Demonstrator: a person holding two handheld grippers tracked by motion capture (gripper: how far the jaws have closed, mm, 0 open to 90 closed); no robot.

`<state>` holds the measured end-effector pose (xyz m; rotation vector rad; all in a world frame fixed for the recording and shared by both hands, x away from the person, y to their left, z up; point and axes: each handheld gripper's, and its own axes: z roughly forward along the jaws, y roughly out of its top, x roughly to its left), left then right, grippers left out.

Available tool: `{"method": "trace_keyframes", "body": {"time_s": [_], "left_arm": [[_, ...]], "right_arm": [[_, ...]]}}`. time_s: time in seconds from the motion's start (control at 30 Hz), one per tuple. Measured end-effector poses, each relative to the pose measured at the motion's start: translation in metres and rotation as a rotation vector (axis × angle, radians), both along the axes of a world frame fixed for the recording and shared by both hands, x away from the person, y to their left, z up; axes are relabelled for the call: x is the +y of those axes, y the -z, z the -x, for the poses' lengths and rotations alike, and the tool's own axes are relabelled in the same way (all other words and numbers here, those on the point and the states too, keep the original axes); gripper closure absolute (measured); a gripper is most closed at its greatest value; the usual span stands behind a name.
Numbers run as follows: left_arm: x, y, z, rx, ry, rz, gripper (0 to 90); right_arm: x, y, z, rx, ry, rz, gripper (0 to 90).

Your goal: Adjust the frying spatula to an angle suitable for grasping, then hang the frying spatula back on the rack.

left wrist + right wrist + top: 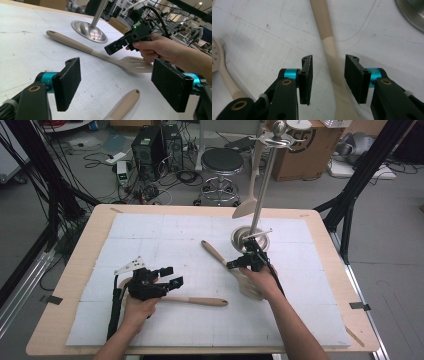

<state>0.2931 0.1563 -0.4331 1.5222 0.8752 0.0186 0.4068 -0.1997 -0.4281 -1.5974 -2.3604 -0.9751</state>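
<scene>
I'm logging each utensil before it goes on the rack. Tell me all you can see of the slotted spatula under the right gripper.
The slotted spatula is beige, seemingly plastic or silicone, with a darker tan handle that ends in a hanging hole. It lies flat on the white mat, handle toward the stand's steel base, slotted blade toward the person. The right gripper straddles its neck, pads apart from it on both sides.

Lighting was bright and even from overhead, so shadows stayed soft. The steel stand base [89,30] caught some glare, the high view looked grainy, and nearby jaws were slightly blurry.
</scene>
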Motion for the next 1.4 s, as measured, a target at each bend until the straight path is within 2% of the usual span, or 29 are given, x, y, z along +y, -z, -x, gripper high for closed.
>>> {"method": "trace_keyframes", "body": {"time_s": [0.23,0.3,0.43,0.57,0.73,0.87,1.03,1.13,1.2,1.4], "left_arm": [[-0.005,0.0,-0.002,0.001,0.011,0.002,24.4],[-0.005,0.0,-0.002,0.001,0.012,0.003,24.4],[-0.004,-0.001,-0.002,0.001,0.01,0.005,24.4],[-0.004,0.0,-0.001,0.002,0.014,0.004,24.3],[-0.004,-0.001,-0.001,-0.001,0.015,0.002,24.4],[-0.006,-0.001,0.0,0.001,0.019,0.002,24.4],[-0.008,-0.001,0.0,0.002,0.025,-0.003,24.4],[-0.01,0.0,0.0,0.004,0.027,-0.004,24.4],[-0.011,0.0,0.0,0.007,0.03,-0.006,24.4],[-0.011,0.0,0.0,0.006,0.027,-0.011,24.4]], "right_arm": [[-0.002,0.002,0.0,0.01,0.003,-0.004,54.7],[-0.001,0.004,-0.001,0.013,-0.011,-0.003,54.8],[0.004,0.01,-0.002,0.031,-0.029,0.033,55.3],[0.007,0.01,0.0,0.021,-0.046,0.048,57.7],[0.012,0.009,0.003,-0.019,-0.064,0.099,59.6],[0.014,0.009,0.005,-0.045,-0.06,0.136,66.9],[0.019,0.011,0.011,-0.127,-0.072,0.202,72.6],[0.02,0.013,0.016,-0.182,-0.064,0.207,73.1],[0.018,0.015,0.017,-0.202,-0.061,0.194,73.5],[0.014,0.016,0.015,-0.182,-0.052,0.166,77.0]]}}
